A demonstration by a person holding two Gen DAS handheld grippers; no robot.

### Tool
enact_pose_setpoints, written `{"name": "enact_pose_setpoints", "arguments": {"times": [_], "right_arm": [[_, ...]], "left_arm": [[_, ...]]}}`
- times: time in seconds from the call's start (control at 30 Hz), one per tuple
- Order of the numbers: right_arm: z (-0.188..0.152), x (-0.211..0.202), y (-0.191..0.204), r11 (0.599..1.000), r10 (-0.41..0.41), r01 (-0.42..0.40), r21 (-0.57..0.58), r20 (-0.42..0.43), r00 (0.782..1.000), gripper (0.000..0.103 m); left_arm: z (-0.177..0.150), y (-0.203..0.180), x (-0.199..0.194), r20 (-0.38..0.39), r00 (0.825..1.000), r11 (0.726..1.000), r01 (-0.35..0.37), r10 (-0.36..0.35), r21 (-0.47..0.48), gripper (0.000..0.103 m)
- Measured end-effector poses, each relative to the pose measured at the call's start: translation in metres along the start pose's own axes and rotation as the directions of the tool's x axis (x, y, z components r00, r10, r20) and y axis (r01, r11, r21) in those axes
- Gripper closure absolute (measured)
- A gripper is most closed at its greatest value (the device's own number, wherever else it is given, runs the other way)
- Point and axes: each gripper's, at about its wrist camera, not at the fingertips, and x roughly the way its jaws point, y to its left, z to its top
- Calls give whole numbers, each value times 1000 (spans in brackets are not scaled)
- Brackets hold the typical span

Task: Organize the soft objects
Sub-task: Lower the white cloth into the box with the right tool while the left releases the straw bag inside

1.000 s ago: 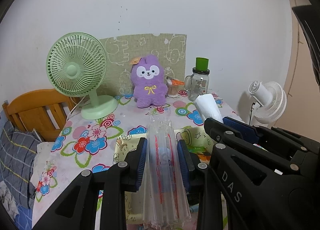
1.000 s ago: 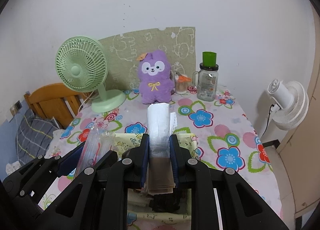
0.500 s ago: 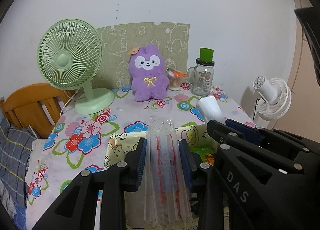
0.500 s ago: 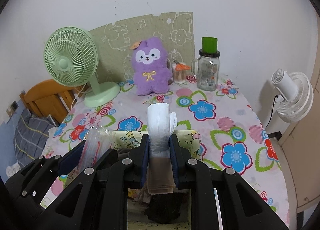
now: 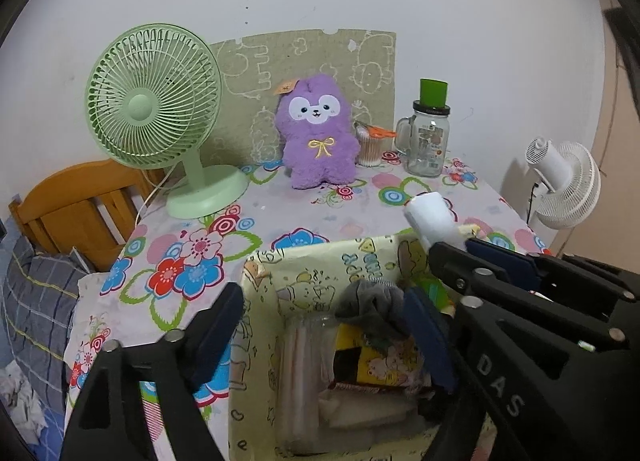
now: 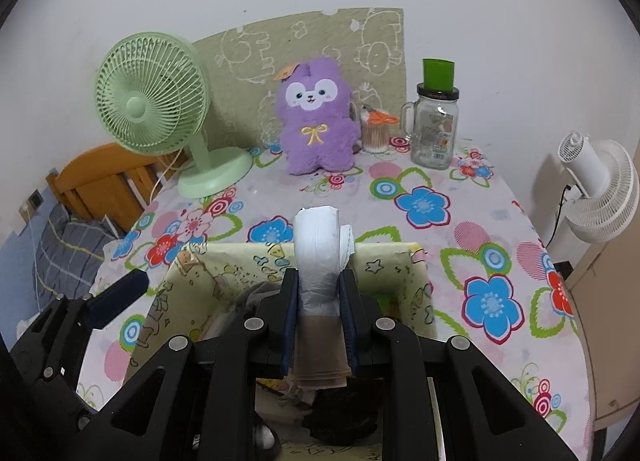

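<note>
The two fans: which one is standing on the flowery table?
The green fan stands on the flowery tablecloth, left of the purple plush toy. The white fan stands off the table, beyond its right edge.

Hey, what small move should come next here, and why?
Probably open the right gripper. It is clamped on the white roll right over the yellow box, while the left gripper has just opened and the clear sleeve lies inside the box.

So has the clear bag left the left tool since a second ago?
Yes. The left tool has just opened, and the clear bag dropped into the yellow box, below the rim.
</note>
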Motion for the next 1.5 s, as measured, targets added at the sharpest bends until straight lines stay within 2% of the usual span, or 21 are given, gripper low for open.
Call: {"name": "enact_pose_setpoints", "arguments": {"times": [0.2, 0.47, 0.67, 0.77, 0.87, 0.97, 1.0, 1.03, 1.5], "right_arm": [[-9, 5, 5, 1000, 14, -14, -1, -20, 1000, 81], [-18, 2, 11, 997, 71, -71, 1, -32, 997, 80], [-25, 0, 17, 996, 79, -80, -26, -38, 996, 77], [-28, -2, 19, 997, 59, -60, -45, -37, 998, 73], [-33, -6, 21, 997, -4, 3, -76, -21, 1000, 60], [-36, -11, 21, 996, -21, 21, -84, -2, 1000, 41], [-37, -12, 20, 997, -8, 8, -81, -2, 1000, 32], [-39, -13, 20, 997, 0, 0, -81, -1, 1000, 30], [-51, -30, 25, 997, 6, -4, -72, 17, 1000, 29]], "left_arm": [[-12, -4, -8, -2, 1000, 998, -9, 9, 55, 14], [-20, 6, -13, -12, 1000, 999, -18, 19, 27, 13], [-28, 8, -17, -20, 999, 1000, -25, 25, 17, 13], [-31, 8, -20, -23, 999, 1000, -24, 25, 15, 13], [-35, 7, -22, -20, 999, 999, -34, 35, 18, 13], [-39, 10, -25, -18, 999, 999, -47, 47, 12, 12], [-40, 10, -26, -19, 999, 999, -39, 39, 8, 10], [-41, 11, -28, -18, 999, 1000, -31, 31, 1, 9], [-51, 8, -47, 6, 1000, 1000, -21, 21, 1, 9]]}}
